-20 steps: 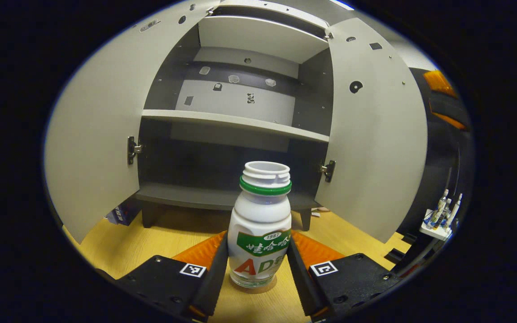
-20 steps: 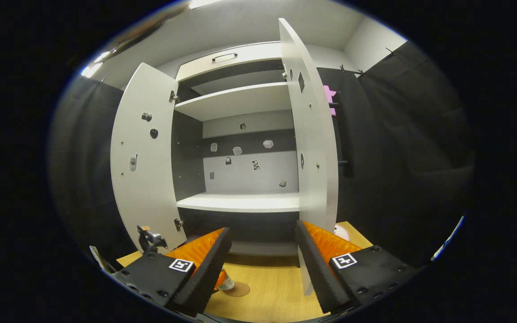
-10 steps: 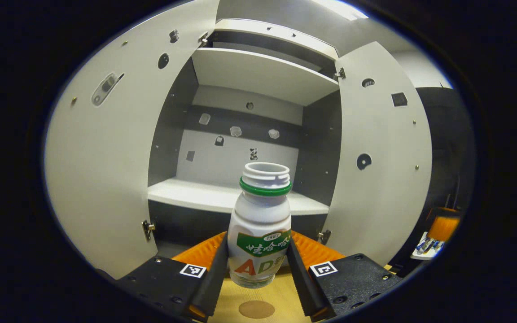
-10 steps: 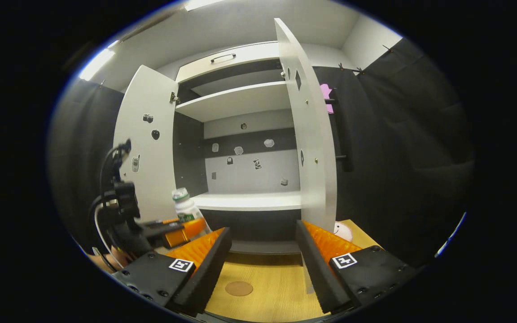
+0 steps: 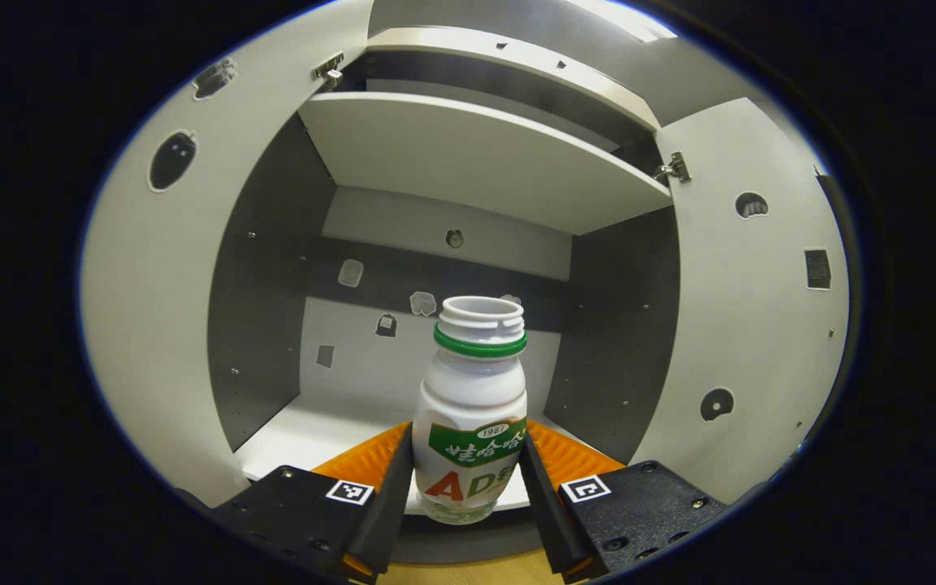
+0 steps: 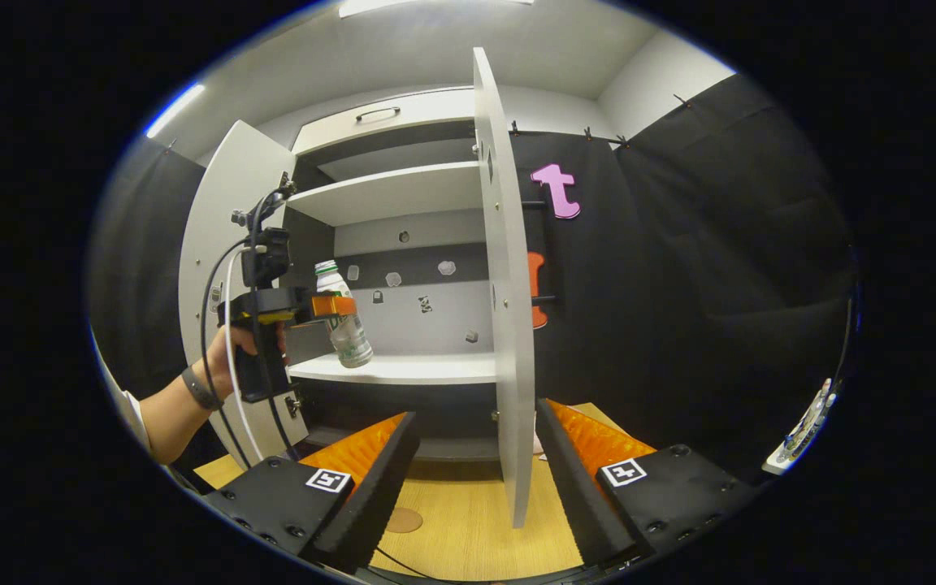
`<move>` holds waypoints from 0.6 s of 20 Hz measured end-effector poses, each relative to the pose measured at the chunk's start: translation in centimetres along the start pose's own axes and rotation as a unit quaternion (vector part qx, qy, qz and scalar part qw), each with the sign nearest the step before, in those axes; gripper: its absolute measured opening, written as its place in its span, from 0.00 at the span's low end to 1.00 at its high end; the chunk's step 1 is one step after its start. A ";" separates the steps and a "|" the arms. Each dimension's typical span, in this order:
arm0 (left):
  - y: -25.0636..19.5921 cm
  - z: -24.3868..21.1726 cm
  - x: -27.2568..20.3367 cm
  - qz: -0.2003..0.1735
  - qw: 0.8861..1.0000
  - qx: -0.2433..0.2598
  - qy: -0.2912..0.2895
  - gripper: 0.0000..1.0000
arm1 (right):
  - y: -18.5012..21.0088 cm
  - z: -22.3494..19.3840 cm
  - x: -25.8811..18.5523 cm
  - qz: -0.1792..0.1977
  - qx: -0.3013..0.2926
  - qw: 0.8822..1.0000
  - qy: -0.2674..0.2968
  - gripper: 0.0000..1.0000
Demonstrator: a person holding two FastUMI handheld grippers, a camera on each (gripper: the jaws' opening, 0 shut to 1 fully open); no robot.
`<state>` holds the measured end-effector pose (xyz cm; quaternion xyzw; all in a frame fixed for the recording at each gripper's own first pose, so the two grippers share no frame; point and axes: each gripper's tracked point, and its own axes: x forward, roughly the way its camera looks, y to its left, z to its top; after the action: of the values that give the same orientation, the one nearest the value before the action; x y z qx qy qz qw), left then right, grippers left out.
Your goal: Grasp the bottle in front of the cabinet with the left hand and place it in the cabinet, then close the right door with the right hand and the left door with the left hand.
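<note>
Left gripper view: the left gripper (image 5: 468,487) sits at 6 o'clock with its two fingers pressed on either side of the bottle (image 5: 472,414), so the jaws are clamped on it. The bottle stands upright between them, mouth uncapped, a green ring round the neck and a green label on the body. It hangs in the air right at the front of the cabinet (image 5: 273,268), its base above the front edge of the middle shelf (image 5: 318,431). The upper shelf (image 5: 468,154) spreads across 12 o'clock. The left door (image 5: 151,309) swings wide at 9 o'clock, the right door (image 5: 752,341) stands open at 3 o'clock. Small stickers dot the back wall behind the bottle's neck.

Right gripper view: the right gripper (image 6: 476,479) shows at 6 o'clock, jaws spread apart and holding nothing. The right door (image 6: 509,325) stands edge-on from 12 o'clock down to the middle, its lower edge dropping into the gap between the fingers; whether it touches them cannot be told. At 9 o'clock a hand (image 6: 232,357) holds the left gripper (image 6: 330,307), cables looping off it, with the bottle (image 6: 342,321) tilted in its grip just above the near left end of the middle shelf (image 6: 419,370). The wooden floor (image 6: 468,528) shows between the fingers, with a round brown disc (image 6: 405,520) on it at 7 o'clock.
</note>
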<state>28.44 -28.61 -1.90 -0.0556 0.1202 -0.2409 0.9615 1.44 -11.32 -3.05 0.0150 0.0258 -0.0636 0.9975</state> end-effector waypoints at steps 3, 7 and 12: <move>1.4 -0.6 4.7 0.020 0.999 0.031 0.034 0.70 | -0.4 0.4 -0.5 -0.012 0.012 1.000 -0.007 0.95; 0.5 -2.4 8.3 0.019 0.995 0.080 0.065 0.70 | -1.2 0.6 -0.8 -0.030 0.014 0.999 -0.012 0.96; -0.2 -4.4 10.5 0.020 0.994 0.067 0.082 0.70 | -2.8 0.6 -1.6 -0.061 0.009 0.998 -0.014 0.96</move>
<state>36.18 -34.02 -8.24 0.0315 0.1831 -0.2327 0.9546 -0.52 -13.90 -2.41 0.0214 0.0119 -0.1250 0.9919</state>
